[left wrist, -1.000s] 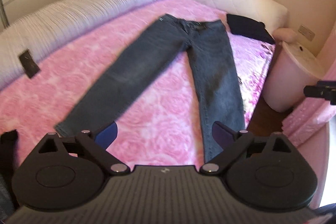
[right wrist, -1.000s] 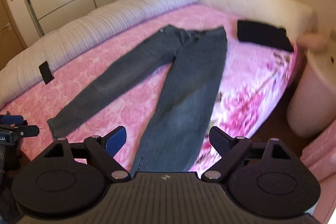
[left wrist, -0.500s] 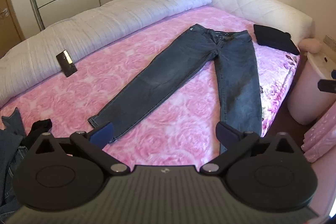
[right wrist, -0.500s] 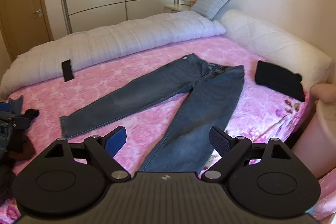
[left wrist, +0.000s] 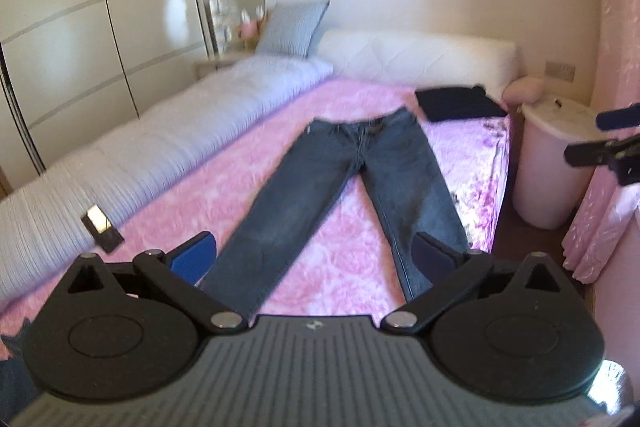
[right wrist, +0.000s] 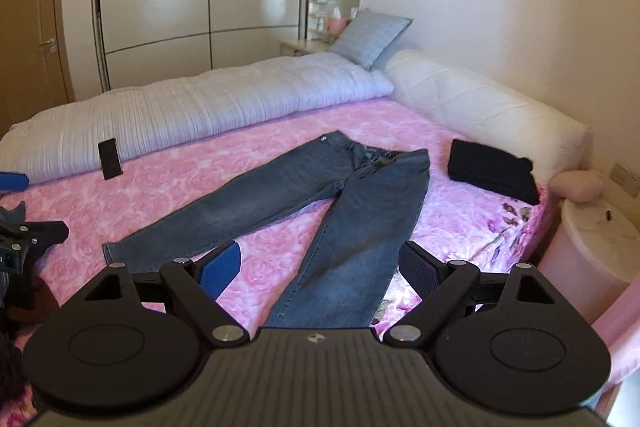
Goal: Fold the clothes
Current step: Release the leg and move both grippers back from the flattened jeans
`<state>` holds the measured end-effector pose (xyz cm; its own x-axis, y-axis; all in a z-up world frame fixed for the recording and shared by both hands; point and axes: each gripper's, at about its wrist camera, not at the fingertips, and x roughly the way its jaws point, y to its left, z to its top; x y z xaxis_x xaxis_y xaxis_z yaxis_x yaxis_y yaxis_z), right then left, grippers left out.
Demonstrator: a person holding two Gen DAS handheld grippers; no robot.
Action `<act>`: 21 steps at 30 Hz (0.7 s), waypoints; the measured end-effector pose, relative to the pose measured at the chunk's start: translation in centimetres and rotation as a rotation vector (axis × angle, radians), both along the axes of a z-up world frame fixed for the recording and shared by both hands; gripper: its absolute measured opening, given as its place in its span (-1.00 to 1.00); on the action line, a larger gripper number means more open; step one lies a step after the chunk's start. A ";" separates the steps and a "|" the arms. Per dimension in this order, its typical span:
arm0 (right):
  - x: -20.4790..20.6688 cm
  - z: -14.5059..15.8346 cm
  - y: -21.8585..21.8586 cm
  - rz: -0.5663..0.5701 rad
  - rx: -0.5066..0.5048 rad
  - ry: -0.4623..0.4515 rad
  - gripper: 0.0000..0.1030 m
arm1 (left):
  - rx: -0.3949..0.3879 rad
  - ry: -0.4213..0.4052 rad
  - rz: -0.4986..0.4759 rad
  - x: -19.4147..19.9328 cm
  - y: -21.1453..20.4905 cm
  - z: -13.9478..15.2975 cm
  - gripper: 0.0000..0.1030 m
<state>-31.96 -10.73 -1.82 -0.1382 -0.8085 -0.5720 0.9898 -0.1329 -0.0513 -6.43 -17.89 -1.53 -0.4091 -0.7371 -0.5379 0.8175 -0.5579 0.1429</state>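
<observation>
Both grippers hang clear above the near edge of the bed (right wrist: 280, 131), holding nothing. The left gripper (left wrist: 312, 253) has its jaws spread wide, with only the distant fabric visible through the gap; the right gripper (right wrist: 320, 263) likewise stands apart and empty. The jeans (right wrist: 320, 203) lie in the centre of the frame on the pink bedcover, waistband at the far end towards the white headboard (right wrist: 480, 99), legs running back towards the cameras in a splayed V. In the right wrist view the left-hand leg angles off to the lower left, ending in a hem at the left of centre, while the other leg runs under the gripper body. The step in hand appears to be the approach for the first fold. Judged advice: bring each gripper down on one leg's hem or on the same leg's hem and hip, pinch only the denim and not the cover beneath, and carry one leg squarely over the other so the seams align before folding lengthwise. The denim is dark blue-grey, faded at the thighs, lying flat with light creasing at the fly; it looks stiff and heavy and should hold a crease. A folded black garment (right wrist: 492, 167) rests at centre right, well apart.
</observation>
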 end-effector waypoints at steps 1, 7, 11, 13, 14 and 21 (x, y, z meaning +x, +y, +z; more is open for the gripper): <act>0.9 0.1 0.5 -0.002 -0.002 0.009 0.72 | -0.002 0.005 -0.004 0.8 0.4 0.0 0.98; 5.7 -0.2 2.9 -0.008 0.005 0.007 0.72 | 0.021 -0.002 -0.009 5.4 2.3 -0.8 0.98; 7.3 -0.5 3.7 -0.021 0.015 -0.007 0.72 | 0.028 -0.005 0.003 7.5 2.7 -1.0 0.98; 7.7 -0.4 3.8 -0.034 0.012 -0.008 0.72 | 0.029 0.000 0.003 8.1 2.6 -1.1 0.98; 7.8 -0.3 3.9 -0.043 0.009 -0.008 0.72 | 0.030 0.003 0.000 8.3 2.4 -1.2 0.98; 7.0 0.2 4.7 -0.110 0.000 -0.001 0.72 | 0.049 0.010 -0.054 6.4 1.2 -2.0 0.98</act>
<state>-24.95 -6.03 -1.58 -0.2254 -0.7883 -0.5726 0.9693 -0.2408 -0.0502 -0.04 -16.69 -3.56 -0.4528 -0.6869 -0.5685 0.7873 -0.6073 0.1068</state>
